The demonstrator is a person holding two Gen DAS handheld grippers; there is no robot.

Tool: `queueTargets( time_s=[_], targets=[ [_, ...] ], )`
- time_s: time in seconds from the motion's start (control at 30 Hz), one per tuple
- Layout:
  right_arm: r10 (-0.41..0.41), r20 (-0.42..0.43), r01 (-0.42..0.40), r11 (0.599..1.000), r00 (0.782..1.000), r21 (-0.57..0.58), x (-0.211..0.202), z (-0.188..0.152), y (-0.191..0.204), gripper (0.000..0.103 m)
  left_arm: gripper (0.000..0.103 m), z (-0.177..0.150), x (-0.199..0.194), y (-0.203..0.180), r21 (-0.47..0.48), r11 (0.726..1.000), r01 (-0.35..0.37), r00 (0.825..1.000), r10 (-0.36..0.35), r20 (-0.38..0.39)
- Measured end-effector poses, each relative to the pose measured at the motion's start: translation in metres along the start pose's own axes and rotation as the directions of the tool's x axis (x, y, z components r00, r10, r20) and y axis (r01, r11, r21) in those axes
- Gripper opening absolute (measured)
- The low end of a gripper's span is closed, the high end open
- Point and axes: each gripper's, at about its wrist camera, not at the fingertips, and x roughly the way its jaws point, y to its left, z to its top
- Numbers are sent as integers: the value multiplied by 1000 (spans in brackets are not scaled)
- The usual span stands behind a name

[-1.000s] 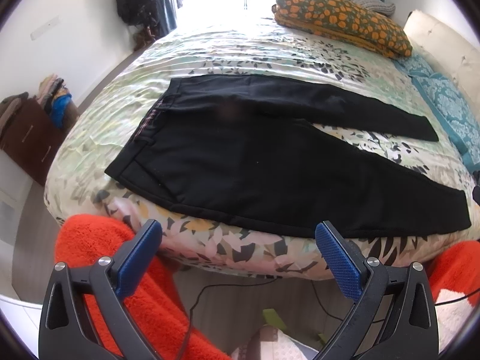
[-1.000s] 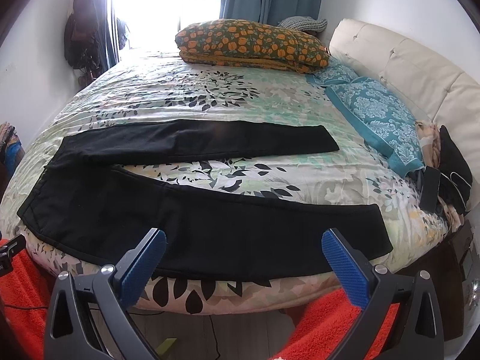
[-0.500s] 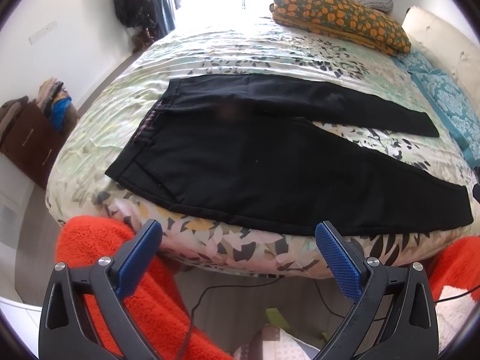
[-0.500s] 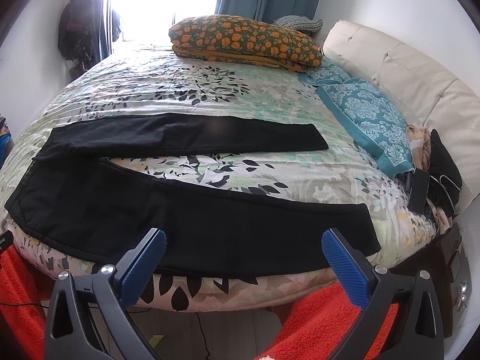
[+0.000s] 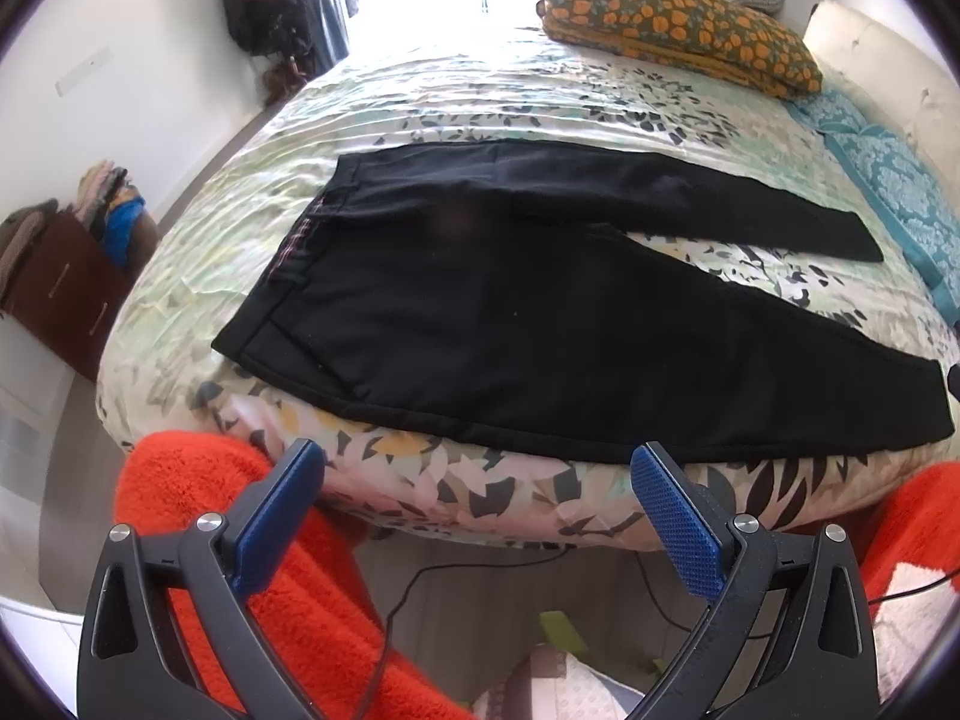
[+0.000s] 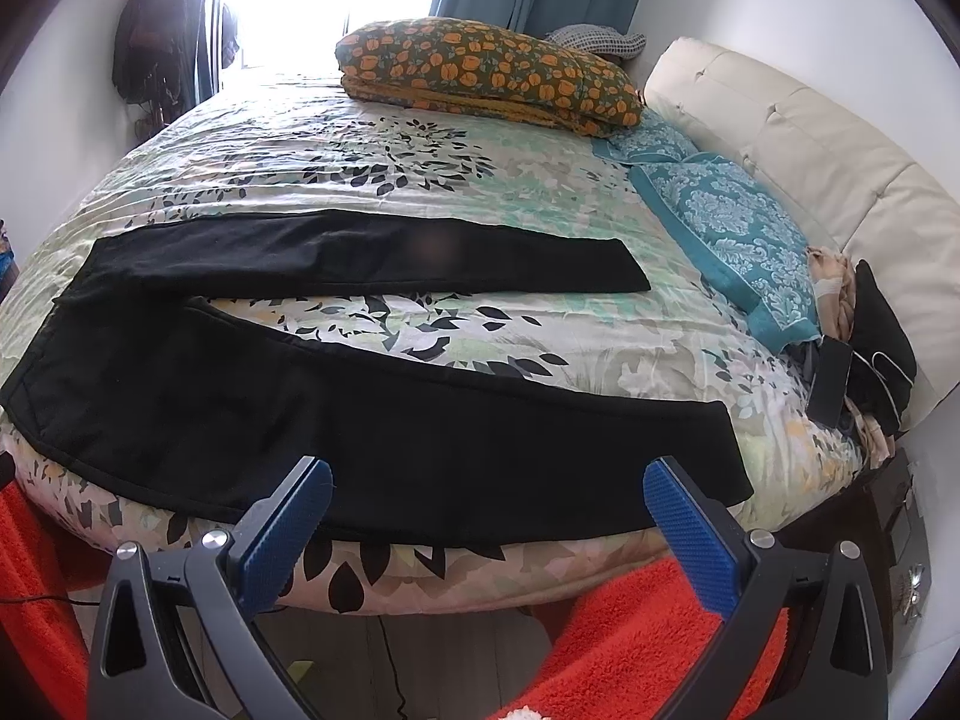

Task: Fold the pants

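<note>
Pants (image 5: 540,324) flat, legs apart, on floral bed (image 5: 480,96) | left gripper (image 5: 480,480) spread wide, empty | right gripper (image 6: 489,495) spread wide, empty

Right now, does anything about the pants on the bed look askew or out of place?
The black pants lie flat on the floral bedspread, but the legs splay apart in a V rather than stacked, and the near leg runs right along the mattress edge. Both grippers are open and empty, short of the fabric.

Black pants (image 5: 540,324) on a leaf-patterned pastel bedspread (image 6: 420,138); orange-flowered olive pillow (image 6: 486,69), teal damask pillow (image 6: 732,222), blue gripper pads (image 6: 282,534).
</note>
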Motion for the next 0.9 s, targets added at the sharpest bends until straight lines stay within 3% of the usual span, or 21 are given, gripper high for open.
queueTargets(
  time_s=[0.6,0.7,0.9],
  targets=[
    [-117,2,117,992,993,-48,2,0,2,103,102,-2,6,-2,11,1000,-20,1000,20,-24],
    [-91,5,91,995,996,-32,2,0,2,103,102,-3,8,-3,13,999,-31,999,31,-33],
    [48,5,-48,999,999,12,2,-1,4,103,102,-4,10,-2,14,998,-57,997,57,-44]
  ],
)
